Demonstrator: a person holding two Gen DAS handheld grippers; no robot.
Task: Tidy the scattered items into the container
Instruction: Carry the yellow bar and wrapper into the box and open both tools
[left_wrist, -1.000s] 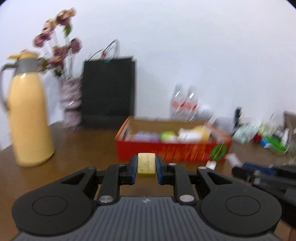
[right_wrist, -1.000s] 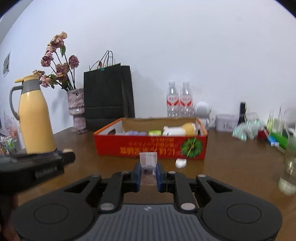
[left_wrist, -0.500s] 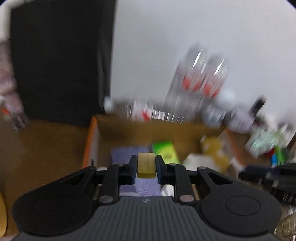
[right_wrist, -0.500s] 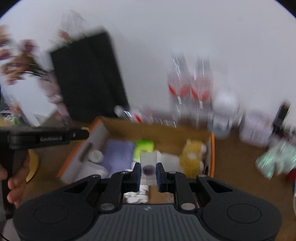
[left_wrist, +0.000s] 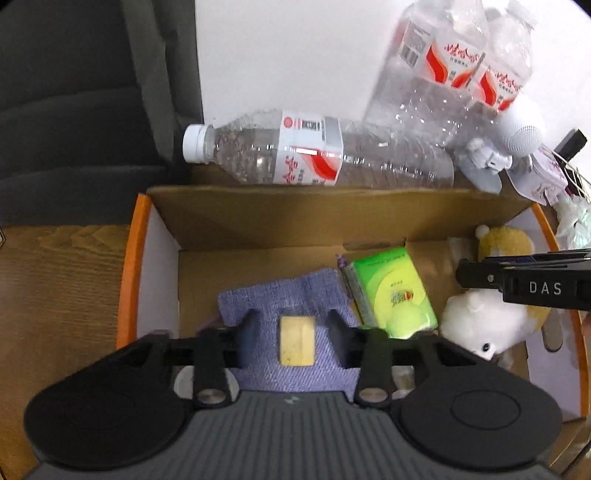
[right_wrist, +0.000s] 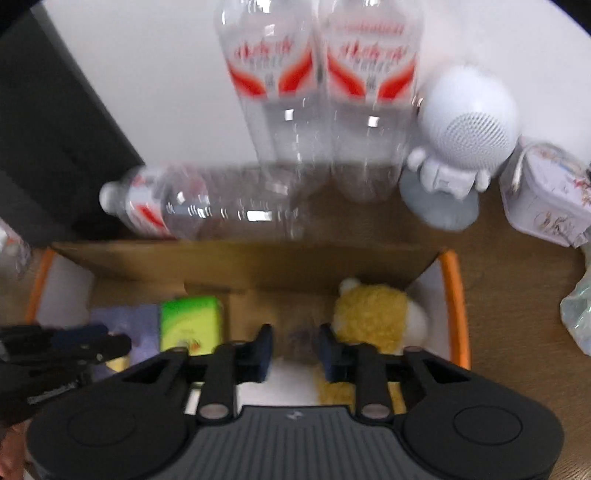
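Both grippers hang over the cardboard box (left_wrist: 258, 221), the container with the orange rim. The left gripper (left_wrist: 295, 325) has its fingers spread wide, and the small yellow block (left_wrist: 296, 345) sits between them without touching either, lying on the purple cloth (left_wrist: 295, 291) at the near-left of the box floor. It looks let go of, delivered. Just right of the cloth, inside the box, are the green tissue pack (left_wrist: 391, 291) and the white plush toy (left_wrist: 480, 325), with the yellow plush toy (right_wrist: 373, 314) in the far-right corner.

The right gripper (right_wrist: 294, 347) is also parted, above the middle of the box. Something faint and clear seems to sit in the gap, but the blur there stops me saying whether it is a held thing or just the box floor.

So this is the drop-off step, I judge. Next, both tools need lifting straight up out of the box, without snagging the cloth or toys, then turning toward whatever loose items remain outside it.

Behind the box a water bottle (left_wrist: 314, 151) lies on its side.
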